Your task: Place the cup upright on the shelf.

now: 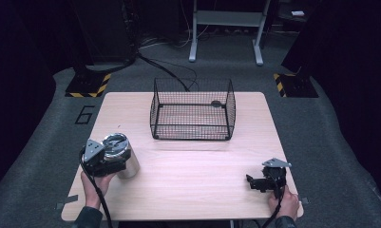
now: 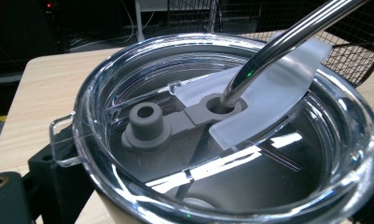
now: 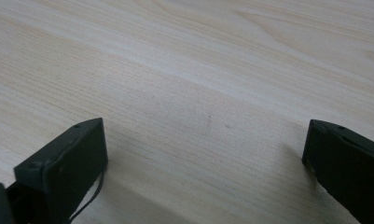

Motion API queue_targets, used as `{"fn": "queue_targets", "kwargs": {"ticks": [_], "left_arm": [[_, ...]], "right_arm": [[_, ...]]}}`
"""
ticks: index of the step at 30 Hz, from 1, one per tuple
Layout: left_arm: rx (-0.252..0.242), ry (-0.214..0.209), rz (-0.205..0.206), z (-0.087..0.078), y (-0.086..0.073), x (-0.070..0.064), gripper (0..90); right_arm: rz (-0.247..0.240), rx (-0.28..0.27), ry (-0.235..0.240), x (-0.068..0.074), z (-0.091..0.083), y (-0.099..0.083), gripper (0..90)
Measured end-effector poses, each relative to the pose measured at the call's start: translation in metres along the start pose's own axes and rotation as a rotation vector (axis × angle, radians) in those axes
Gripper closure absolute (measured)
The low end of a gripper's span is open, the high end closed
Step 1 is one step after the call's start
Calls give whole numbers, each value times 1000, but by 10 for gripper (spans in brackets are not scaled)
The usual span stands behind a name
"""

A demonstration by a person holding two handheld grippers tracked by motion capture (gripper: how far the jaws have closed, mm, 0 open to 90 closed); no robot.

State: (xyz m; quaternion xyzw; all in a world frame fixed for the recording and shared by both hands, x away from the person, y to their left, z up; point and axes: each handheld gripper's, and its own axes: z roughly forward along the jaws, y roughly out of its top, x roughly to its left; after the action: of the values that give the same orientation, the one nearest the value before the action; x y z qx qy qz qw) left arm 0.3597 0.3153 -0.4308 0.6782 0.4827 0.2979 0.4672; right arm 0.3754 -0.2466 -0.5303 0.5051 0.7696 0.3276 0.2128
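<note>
A stainless steel tumbler [image 1: 124, 161] with a clear lid [image 2: 222, 140] stands at the table's left front. A metal straw [image 2: 287, 42] passes through the lid's grey stopper. My left gripper [image 1: 115, 156] is shut on the tumbler just below the lid, and one black finger [image 2: 51, 182] presses against its side. At the right front, my right gripper [image 1: 253, 183] rests low over the bare wood. It is open [image 3: 205, 154], with nothing between its jaws.
A black wire basket [image 1: 193, 129] stands at the table's far middle, open at the top. The light wooden table [image 1: 193, 180] has edges close to both hands. Dark floor, cables and a metal stand lie beyond it.
</note>
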Motion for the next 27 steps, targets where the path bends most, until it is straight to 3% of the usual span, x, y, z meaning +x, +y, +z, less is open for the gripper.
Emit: {"fn": "queue_targets", "kwargs": {"ticks": [27], "left_arm": [[-12, -71, 60, 3, 32, -21, 37]], "right_arm": [[0, 0, 0, 0, 0, 0, 0]]}}
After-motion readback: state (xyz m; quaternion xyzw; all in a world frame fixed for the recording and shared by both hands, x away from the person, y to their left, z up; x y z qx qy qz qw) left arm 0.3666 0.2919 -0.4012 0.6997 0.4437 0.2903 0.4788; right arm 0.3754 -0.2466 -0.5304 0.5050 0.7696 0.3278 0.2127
